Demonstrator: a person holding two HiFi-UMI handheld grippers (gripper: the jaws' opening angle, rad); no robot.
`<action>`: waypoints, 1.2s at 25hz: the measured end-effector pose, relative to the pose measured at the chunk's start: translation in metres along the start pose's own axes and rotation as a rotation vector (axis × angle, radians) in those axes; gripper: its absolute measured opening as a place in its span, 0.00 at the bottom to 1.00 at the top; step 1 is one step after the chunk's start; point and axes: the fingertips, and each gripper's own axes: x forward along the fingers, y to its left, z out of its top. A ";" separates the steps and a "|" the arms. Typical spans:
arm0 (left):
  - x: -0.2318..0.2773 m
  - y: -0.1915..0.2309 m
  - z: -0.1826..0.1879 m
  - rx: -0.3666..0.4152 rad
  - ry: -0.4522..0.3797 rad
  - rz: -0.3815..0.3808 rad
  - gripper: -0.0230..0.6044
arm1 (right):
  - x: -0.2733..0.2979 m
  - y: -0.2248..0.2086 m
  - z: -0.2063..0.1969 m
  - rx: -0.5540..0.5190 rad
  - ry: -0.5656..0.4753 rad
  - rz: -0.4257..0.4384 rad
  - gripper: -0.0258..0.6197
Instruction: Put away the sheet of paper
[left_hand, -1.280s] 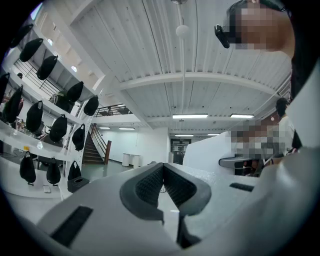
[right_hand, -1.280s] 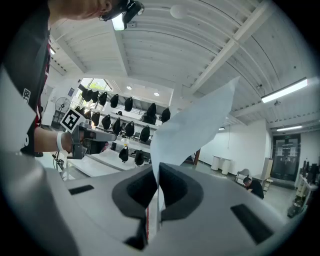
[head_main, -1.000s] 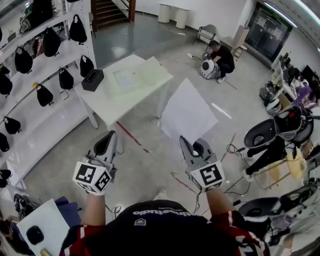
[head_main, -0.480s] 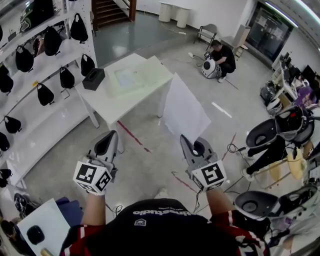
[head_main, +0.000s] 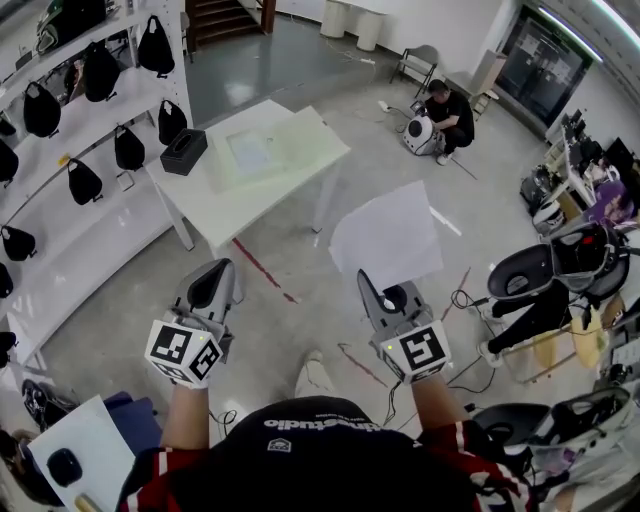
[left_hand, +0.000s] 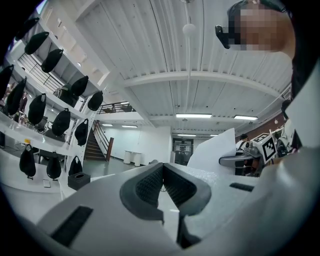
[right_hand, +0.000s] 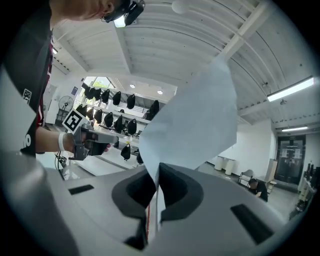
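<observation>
A white sheet of paper (head_main: 388, 240) stands up from my right gripper (head_main: 368, 278), which is shut on its lower edge; in the right gripper view the paper (right_hand: 192, 125) rises from between the closed jaws (right_hand: 158, 167) and curls to the right. My left gripper (head_main: 215, 275) is held level beside it, to the left and apart from the sheet. Its jaws (left_hand: 163, 166) meet at the tips with nothing between them. Both grippers hang over the floor, short of the white table (head_main: 240, 205).
The table carries a black box (head_main: 185, 152) and a pale translucent folder (head_main: 270, 150). White shelves with several black bags (head_main: 85, 180) line the left. A person (head_main: 442, 112) crouches at the back. Dark chairs (head_main: 535, 270) stand on the right, a white board (head_main: 85, 455) lower left.
The sheet has swung in the right gripper, from leaning left and nearly edge-on to showing its broad face. Both grippers have shifted slightly.
</observation>
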 end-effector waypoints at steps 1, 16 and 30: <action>0.005 0.003 -0.001 0.000 0.001 0.004 0.04 | 0.006 -0.004 -0.001 -0.001 -0.001 0.006 0.04; 0.137 0.039 -0.003 0.030 0.006 0.085 0.04 | 0.103 -0.103 -0.027 0.009 -0.038 0.142 0.04; 0.197 0.040 -0.012 0.046 0.034 0.187 0.04 | 0.148 -0.164 -0.052 0.059 -0.069 0.262 0.04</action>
